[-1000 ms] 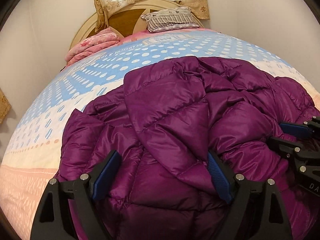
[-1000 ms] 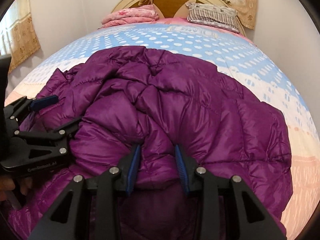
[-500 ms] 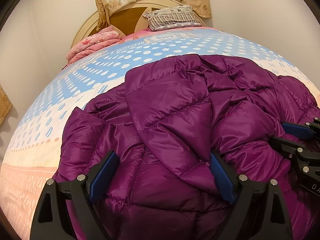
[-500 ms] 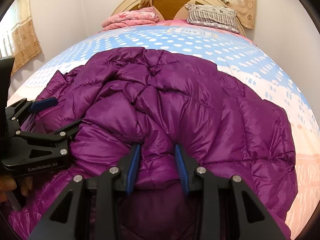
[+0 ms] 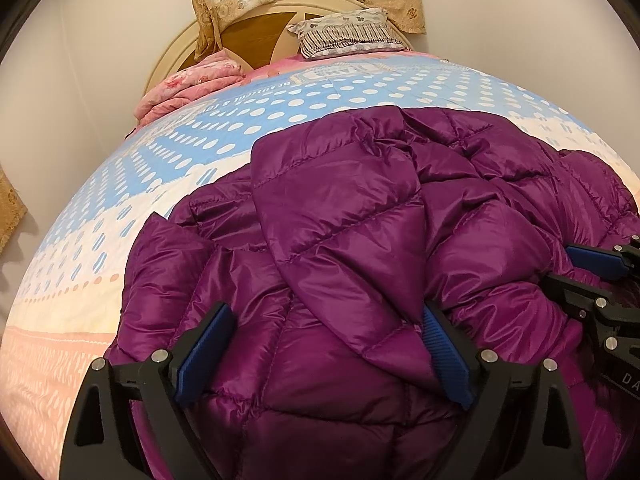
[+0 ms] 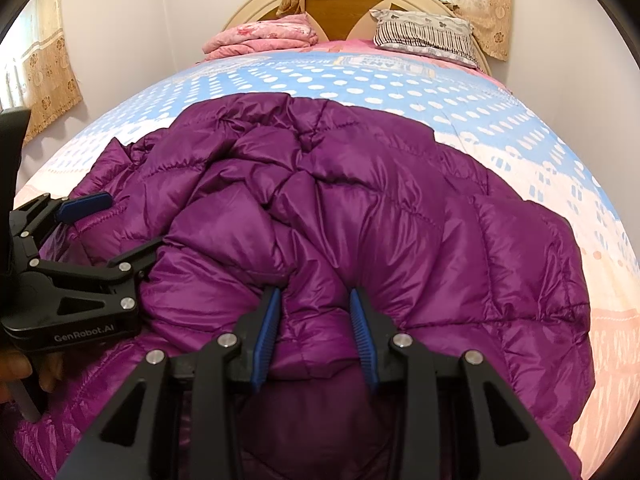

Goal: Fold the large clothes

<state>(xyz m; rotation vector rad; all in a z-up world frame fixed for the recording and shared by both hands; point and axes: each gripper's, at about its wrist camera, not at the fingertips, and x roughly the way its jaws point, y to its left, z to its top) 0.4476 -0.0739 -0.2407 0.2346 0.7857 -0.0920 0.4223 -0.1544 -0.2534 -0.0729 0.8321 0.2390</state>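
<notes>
A puffy purple quilted jacket (image 5: 360,220) lies bunched on the bed, also filling the right wrist view (image 6: 400,220). My left gripper (image 5: 326,312) hovers over its near left part with jaws opening wide; jacket fabric lies between and under them, and the pads do not press on it. From the right wrist view the left gripper (image 6: 128,222) shows at the left edge, held by a hand. My right gripper (image 6: 315,294) is shut on a raised fold of the jacket's near edge. The right gripper (image 5: 562,266) also shows at the right edge of the left wrist view.
The bed's blue, white and pink dotted cover (image 5: 280,112) stretches back to a rounded headboard (image 5: 256,32). A striped pillow (image 5: 344,34) and a folded pink blanket (image 5: 188,84) lie at the head. Walls stand on both sides, with curtains (image 6: 44,72) at left.
The left gripper's jaws have spread a little wider over the jacket. The right gripper keeps its pinch on the fold, and neither hand has shifted.
</notes>
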